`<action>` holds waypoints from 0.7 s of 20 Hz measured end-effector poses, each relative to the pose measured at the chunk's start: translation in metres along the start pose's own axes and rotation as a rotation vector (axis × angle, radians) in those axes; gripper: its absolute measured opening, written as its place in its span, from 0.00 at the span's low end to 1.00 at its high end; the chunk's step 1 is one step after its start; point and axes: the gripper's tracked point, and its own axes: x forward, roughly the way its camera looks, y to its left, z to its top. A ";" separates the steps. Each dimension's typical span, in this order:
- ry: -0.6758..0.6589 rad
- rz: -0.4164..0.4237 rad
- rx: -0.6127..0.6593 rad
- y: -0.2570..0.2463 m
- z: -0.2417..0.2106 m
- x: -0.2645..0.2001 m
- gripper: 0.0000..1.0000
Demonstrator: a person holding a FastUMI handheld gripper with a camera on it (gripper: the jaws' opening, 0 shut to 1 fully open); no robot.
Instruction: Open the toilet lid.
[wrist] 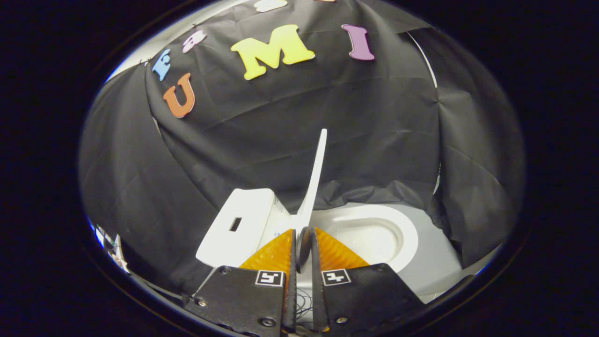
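Two fingers of my gripper [303, 245] clenched on edge of thin white plastic toilet lid [316, 173], standing near upright at 12 o'clock; white tank [243, 224] at 10, open bowl [374, 234] at 2. Lid likely light, stiff, slippery; keep rim hold.

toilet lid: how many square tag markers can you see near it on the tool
2: one marker on the tool's left finger base, one on the right, either side of the upright toilet lid edge the fingers pinch.
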 end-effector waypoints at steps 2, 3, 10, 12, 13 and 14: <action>-0.010 -0.029 -0.058 0.014 0.000 0.000 0.17; -0.016 -0.040 -0.093 0.023 0.000 -0.001 0.17; -0.027 -0.037 -0.176 0.077 -0.001 0.008 0.20; -0.022 -0.016 -0.178 0.095 -0.002 0.009 0.20; -0.018 -0.008 -0.187 0.105 -0.004 0.011 0.20; -0.015 -0.001 -0.204 0.115 -0.004 0.012 0.20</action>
